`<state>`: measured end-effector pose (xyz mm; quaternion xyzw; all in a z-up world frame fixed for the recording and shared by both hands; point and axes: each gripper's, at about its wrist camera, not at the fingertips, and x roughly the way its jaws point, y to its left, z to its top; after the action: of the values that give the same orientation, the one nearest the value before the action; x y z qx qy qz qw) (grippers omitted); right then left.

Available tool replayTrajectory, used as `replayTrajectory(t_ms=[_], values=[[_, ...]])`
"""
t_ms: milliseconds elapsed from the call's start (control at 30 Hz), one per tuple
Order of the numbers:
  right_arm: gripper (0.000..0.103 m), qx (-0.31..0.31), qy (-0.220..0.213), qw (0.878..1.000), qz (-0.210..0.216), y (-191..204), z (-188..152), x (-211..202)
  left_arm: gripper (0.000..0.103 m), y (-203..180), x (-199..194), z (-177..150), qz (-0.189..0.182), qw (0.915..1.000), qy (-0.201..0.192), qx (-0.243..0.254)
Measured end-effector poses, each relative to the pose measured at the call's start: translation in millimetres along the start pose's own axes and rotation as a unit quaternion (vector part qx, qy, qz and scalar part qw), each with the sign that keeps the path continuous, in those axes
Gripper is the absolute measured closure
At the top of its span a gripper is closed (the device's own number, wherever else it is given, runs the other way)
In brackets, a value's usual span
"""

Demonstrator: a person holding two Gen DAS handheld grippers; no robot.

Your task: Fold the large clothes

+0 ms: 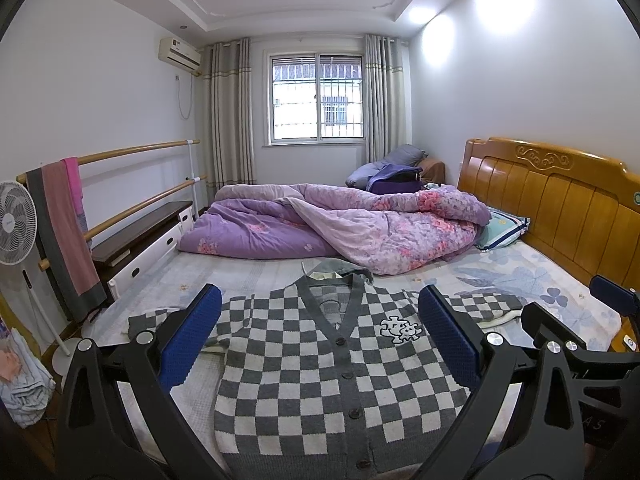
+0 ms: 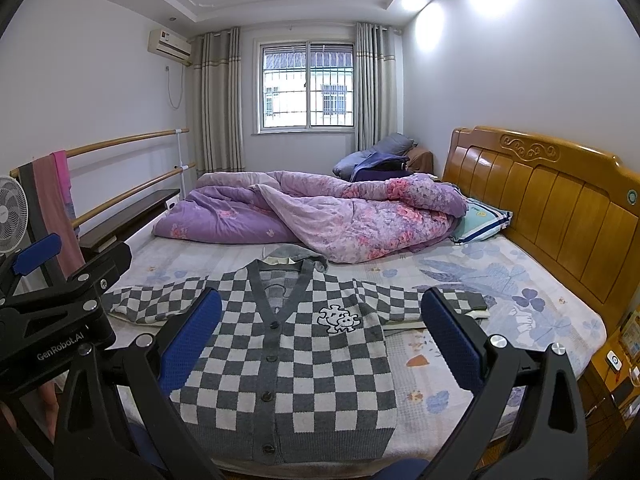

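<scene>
A grey-and-white checkered cardigan point(image 1: 304, 364) point(image 2: 288, 356) lies flat and buttoned on the bed, front up, both sleeves spread sideways, collar toward the quilt. My left gripper point(image 1: 320, 320) hovers open above the cardigan's chest, blue pads wide apart, nothing between them. My right gripper point(image 2: 320, 324) is open too, above the cardigan's right half, empty. The right gripper's body point(image 1: 580, 344) shows at the edge of the left wrist view; the left gripper's body point(image 2: 52, 292) shows at the left of the right wrist view.
A crumpled purple floral quilt point(image 1: 340, 228) point(image 2: 320, 216) fills the far half of the bed point(image 2: 480, 320). A pillow point(image 2: 480, 220) lies by the wooden headboard point(image 2: 560, 216). A fan point(image 1: 16, 228), rails with hanging cloths point(image 1: 60, 224) and a low cabinet point(image 1: 140, 236) stand on the left.
</scene>
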<state>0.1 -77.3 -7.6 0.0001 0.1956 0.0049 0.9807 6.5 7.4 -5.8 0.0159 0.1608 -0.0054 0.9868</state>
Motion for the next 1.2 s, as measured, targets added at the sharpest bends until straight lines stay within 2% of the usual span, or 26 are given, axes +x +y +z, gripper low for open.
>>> replayTrajectory(t_ms=[433,467,1200], values=[[0.007,0.004,-0.001,1.000,-0.002,-2.8,-4.8,-7.0,0.005,7.6,6.4,-8.3,-0.001,1.0000,0.002,0.001],[0.007,0.005,-0.001,1.000,-0.002,-2.4,-5.4,-7.4,0.005,-8.5,-2.2,-5.0,0.000,1.0000,0.001,0.003],[0.007,0.008,0.002,1.000,-0.002,-4.8,-11.2,-9.4,0.005,-11.6,-4.6,-9.8,-0.004,1.0000,0.005,0.002]])
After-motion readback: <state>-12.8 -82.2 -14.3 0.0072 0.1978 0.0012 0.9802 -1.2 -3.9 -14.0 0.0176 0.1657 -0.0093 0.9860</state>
